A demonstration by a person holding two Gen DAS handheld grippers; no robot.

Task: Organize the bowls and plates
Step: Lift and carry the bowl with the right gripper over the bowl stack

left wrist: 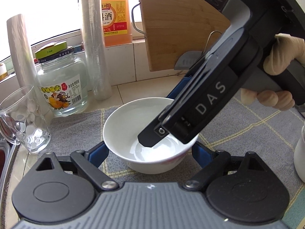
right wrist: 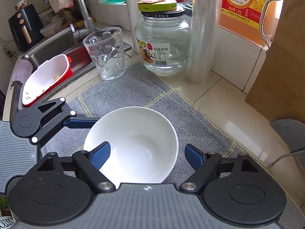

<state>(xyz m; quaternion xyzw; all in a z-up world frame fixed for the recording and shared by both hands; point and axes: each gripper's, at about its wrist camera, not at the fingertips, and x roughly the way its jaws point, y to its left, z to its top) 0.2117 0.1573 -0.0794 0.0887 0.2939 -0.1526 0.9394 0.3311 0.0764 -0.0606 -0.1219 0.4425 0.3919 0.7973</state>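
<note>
A white bowl stands upright on a grey mat. My left gripper is open, one blue finger on each side of the bowl's outer wall. My right gripper is open over the bowl's rim: its left finger is inside the bowl and its right finger is outside the wall. In the left wrist view the right gripper's body reaches down into the bowl from the upper right.
A drinking glass, a glass jar and a plastic-wrap roll stand behind the bowl. An orange cooking-wine jug and a wooden cutting board are at the back right. A sink with a red-and-white tub is at the left.
</note>
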